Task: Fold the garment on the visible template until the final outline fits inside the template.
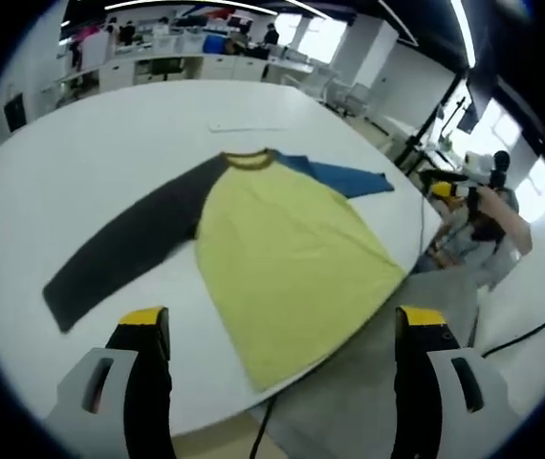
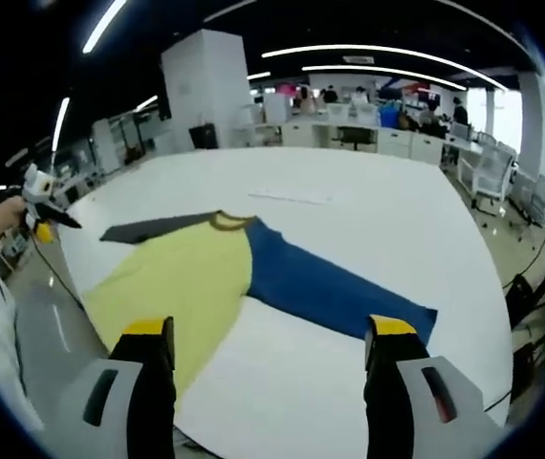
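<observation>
No brand, label or writing can be read on anything in either view.

The shirt [image 1: 287, 258] lies flat on the white table [image 1: 91, 153], face up, with a yellow body, an olive collar, 1 dark grey sleeve and 1 blue sleeve. In the left gripper view the grey sleeve [image 1: 124, 251] stretches out toward the lower left, and the blue sleeve [image 1: 344, 176] points right and looks short from this angle. The hem corner reaches the table edge; whether it hangs over is hard to make out. In the right gripper view the blue sleeve [image 2: 335, 292] runs full length toward the lower right and the grey sleeve [image 2: 153, 228] shows as a thin strip behind the yellow body. A template outline is hard to make out; a faint pale strip [image 2: 292, 197] lies on the table beyond the collar, well apart from the shirt.

The left gripper [image 1: 282, 330] hangs above the near table edge with its jaws spread wide, grasping nothing. The right gripper [image 2: 268, 339] also hangs over the table with its jaws spread and free, just past the blue sleeve's cuff.

A seated person [image 1: 478, 225] beside the table holds a yellow-tipped device. Their hand [image 2: 5, 215] shows at the left of the right gripper view. Desks and people fill the blurred office behind.
</observation>
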The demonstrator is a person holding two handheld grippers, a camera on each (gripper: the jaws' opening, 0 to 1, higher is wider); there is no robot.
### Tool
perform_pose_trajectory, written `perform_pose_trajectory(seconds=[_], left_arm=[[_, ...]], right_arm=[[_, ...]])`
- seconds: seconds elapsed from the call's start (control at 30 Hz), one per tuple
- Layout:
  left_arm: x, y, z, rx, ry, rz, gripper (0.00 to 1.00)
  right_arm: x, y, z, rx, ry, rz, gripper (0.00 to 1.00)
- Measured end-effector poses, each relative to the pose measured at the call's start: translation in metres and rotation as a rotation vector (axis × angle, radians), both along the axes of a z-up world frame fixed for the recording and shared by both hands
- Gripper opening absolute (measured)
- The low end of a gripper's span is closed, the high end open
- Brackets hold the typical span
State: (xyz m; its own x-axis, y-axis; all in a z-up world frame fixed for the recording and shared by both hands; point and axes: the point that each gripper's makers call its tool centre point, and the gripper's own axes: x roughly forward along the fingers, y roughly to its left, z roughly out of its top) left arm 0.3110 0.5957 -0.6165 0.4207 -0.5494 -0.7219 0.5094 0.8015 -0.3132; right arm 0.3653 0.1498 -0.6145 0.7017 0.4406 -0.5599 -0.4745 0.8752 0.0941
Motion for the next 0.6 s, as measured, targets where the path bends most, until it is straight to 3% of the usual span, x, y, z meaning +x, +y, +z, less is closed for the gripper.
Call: perform_pose_trajectory(seconds=[0.6], left_arm=[[0.021,-0.006,-0.021,0.012,0.066,0.001,0.93]], right_arm=[[0.046,-0.036,-0.044,0.011,0.047,-0.054,0.67]])
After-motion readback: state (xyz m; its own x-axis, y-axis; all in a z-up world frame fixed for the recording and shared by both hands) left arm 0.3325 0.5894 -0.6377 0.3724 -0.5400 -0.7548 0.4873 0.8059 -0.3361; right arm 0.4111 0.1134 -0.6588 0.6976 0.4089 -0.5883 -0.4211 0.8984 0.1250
